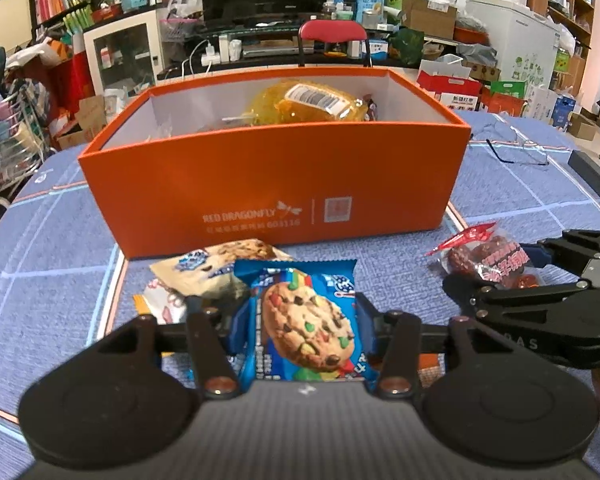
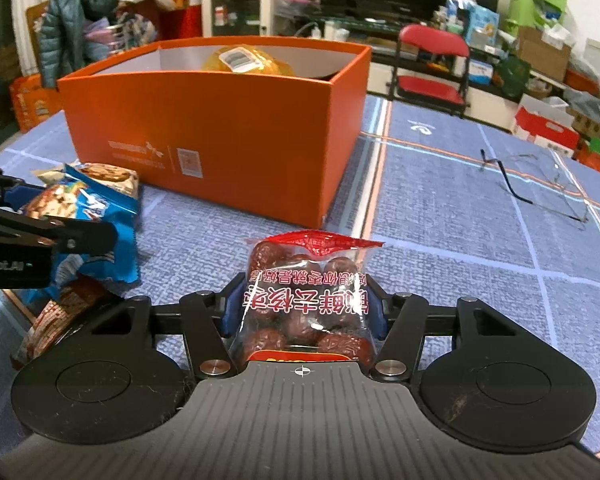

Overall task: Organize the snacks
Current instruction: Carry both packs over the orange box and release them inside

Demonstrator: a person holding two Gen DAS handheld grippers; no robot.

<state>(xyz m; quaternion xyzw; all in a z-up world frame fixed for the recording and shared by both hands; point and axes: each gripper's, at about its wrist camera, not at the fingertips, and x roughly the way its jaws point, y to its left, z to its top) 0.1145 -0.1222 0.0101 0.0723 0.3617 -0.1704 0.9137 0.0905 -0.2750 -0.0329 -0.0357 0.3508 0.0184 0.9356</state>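
My left gripper (image 1: 300, 320) is shut on a blue cookie packet (image 1: 306, 320), held just in front of the orange box (image 1: 260, 184). My right gripper (image 2: 302, 308) is shut on a clear bag of red dates (image 2: 304, 304), to the right of the left gripper. The same bag of dates shows in the left wrist view (image 1: 488, 260), and the blue cookie packet shows in the right wrist view (image 2: 80, 216). The box (image 2: 236, 120) holds a yellow bag (image 1: 308, 104) with a barcode label. A beige cookie packet (image 1: 220, 268) lies on the cloth before the box.
A blue checked cloth (image 2: 460, 240) covers the table. A pair of glasses (image 2: 540, 184) lies to the right of the box. More snack packets (image 2: 56, 320) lie under the left gripper. A red chair (image 2: 432, 68) stands behind the table.
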